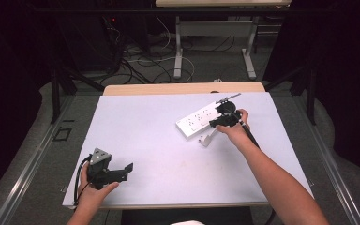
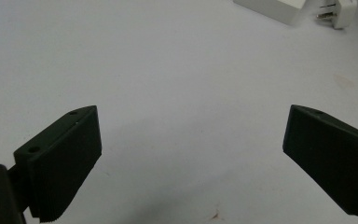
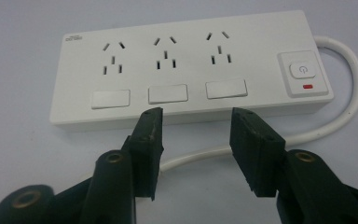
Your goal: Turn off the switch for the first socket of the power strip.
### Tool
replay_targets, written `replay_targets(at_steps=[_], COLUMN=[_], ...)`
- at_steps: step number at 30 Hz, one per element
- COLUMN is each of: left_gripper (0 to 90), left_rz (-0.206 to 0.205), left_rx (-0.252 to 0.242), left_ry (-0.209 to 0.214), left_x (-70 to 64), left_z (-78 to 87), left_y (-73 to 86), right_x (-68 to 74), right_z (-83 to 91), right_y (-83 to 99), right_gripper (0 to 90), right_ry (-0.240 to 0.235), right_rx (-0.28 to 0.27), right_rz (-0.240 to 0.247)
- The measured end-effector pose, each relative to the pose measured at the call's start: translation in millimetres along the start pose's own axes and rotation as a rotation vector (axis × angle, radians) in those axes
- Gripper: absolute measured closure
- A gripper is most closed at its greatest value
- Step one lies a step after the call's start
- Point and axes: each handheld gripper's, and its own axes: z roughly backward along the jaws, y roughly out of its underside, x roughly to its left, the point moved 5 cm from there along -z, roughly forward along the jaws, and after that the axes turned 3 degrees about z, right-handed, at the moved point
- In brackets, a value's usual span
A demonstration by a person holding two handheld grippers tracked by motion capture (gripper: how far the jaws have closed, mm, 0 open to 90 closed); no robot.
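At the near left of the white surface point(image 1: 159, 140), the left gripper point(image 1: 124, 171) rests low in the person's left hand point(image 1: 93, 192), close to the near edge. Its fingers point(image 2: 65, 163) are spread wide apart and hold nothing; in the left gripper view there is just bare surface between them, with a corner of the power strip point(image 2: 272, 9) and its plug point(image 2: 335, 11) far off at the top right.

Toward the far right of the surface lies the white power strip point(image 1: 199, 121). Its long axis runs on a diagonal, from the near-left end up to the far-right end, sockets facing up. The white plug point(image 1: 205, 139) lies just beside its near edge.

The right gripper point(image 1: 218, 123), held in the right hand point(image 1: 236, 129), is at the strip's right part. In the right gripper view its fingers point(image 3: 150, 140) stand moderately open and grip nothing, their tips just in front of the strip's point(image 3: 186, 65) long side, below the middle and right-hand socket sets. The white cord point(image 3: 349, 88) loops from the switch end point(image 3: 303, 72) and passes beneath the fingers; whether they touch it I cannot tell.
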Motion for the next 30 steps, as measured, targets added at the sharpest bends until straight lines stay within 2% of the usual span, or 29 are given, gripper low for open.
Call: replay_targets(at_steps=[3,7,10,14,17,18,19,20,30], left_gripper=[4.1,4.2,4.2,4.2,4.2,4.1,4.2,4.2,4.1], left_rz=[0.005,0.000,0.000,0.000,0.001,0.001,0.002,0.000,0.006], left_rx=[-0.002,0.002,0.002,0.002,0.002,0.001,0.001,-0.001,-0.005], left_ry=[0.000,0.000,-0.001,0.000,0.000,0.000,0.000,0.000,-0.001], left_x=[-0.2,-0.1,-0.1,-0.2,-0.2,-0.1,-0.2,-0.1,-1.5], left_z=[-0.5,-0.1,-0.1,-0.1,-0.1,-0.1,-0.1,-0.2,-1.4], left_y=[0.1,0.2,0.1,0.2,0.1,0.1,0.1,0.0,-0.1], right_x=[2.9,8.9,12.3,16.5,21.5,21.8,23.6,23.9,28.2], right_z=[4.3,10.1,13.4,19.2,23.7,24.6,26.8,27.7,44.9], right_y=[3.5,11.0,16.6,23.9,28.9,30.4,32.4,34.2,54.2], right_gripper=[47.3,44.8,43.4,38.1,33.2,31.9,30.6,29.2,15.6], right_ry=[-0.009,-0.036,-0.025,-0.016,-0.020,-0.025,-0.031,-0.033,-0.045], right_rx=[-0.022,-0.014,-0.017,-0.026,-0.040,-0.054,-0.055,-0.062,-0.095], right_rz=[0.013,0.007,0.006,0.033,0.036,0.057,0.046,0.060,0.018])
